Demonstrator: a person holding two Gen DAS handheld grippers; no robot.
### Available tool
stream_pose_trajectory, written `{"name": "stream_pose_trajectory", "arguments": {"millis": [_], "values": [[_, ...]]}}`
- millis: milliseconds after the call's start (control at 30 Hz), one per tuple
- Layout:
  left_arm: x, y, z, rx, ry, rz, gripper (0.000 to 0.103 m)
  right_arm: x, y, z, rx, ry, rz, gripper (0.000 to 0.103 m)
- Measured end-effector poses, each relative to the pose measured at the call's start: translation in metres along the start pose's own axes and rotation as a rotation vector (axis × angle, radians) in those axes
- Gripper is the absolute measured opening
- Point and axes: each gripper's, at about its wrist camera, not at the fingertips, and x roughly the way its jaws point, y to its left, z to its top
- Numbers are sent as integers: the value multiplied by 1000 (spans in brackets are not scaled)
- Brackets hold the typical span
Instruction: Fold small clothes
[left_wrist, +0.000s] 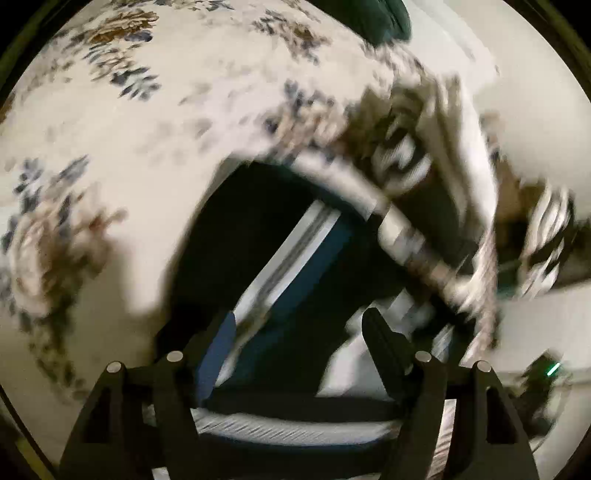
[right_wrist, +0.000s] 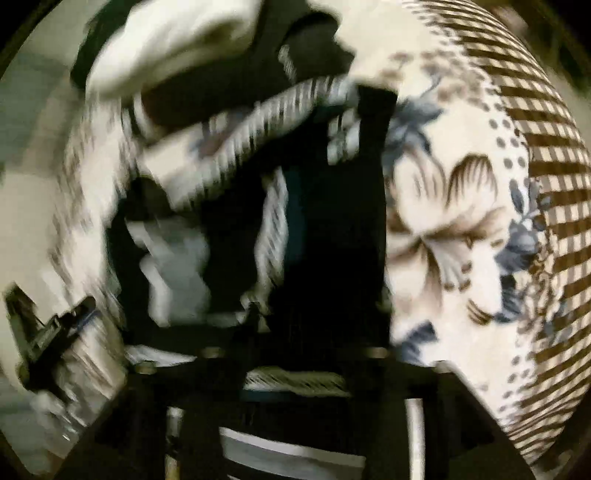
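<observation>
Left wrist view: the left gripper (left_wrist: 301, 332) points steeply down over a dark navy garment with a white and grey striped band (left_wrist: 288, 254), which lies on a cream bedspread printed with brown and blue flowers (left_wrist: 129, 147). The two black fingers (left_wrist: 388, 343) stand well apart, and nothing is pinched between them; the garment lies below the gap. To the right of the garment sits a blurred heap of other black-and-white striped clothes (left_wrist: 410, 166). A dark green object (left_wrist: 388, 18) shows at the far edge, too blurred to identify.

Right wrist view: the right gripper (right_wrist: 291, 354) also points down at the dark navy garment (right_wrist: 332, 240), whose striped band (right_wrist: 273, 229) runs near the middle. The frame is dark and smeared by motion, so the fingers merge with the cloth; how wide the jaws stand, and whether cloth lies between them, cannot be told. The flowered bedspread (right_wrist: 443, 229) fills the right side, bordered by a brown-and-cream check pattern (right_wrist: 546, 155). A heap of striped and white clothes (right_wrist: 207, 147) lies far and left. The other gripper's black body (right_wrist: 48, 328) appears at the left edge.
</observation>
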Motion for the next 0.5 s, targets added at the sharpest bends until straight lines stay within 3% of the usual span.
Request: {"name": "stream_pose_trajectory", "arguments": {"millis": [100, 200, 300, 500], "values": [[17, -23, 42, -96, 31, -40, 69, -8, -1, 38, 168, -31, 87, 52], [50, -45, 73, -147, 115, -36, 69, -7, -4, 72, 330, -55, 127, 52], [86, -56, 91, -204, 214, 22, 69, 3, -3, 94, 456, -30, 161, 52], [147, -54, 92, -275, 369, 177, 69, 23, 7, 100, 495, 12, 112, 52]]}}
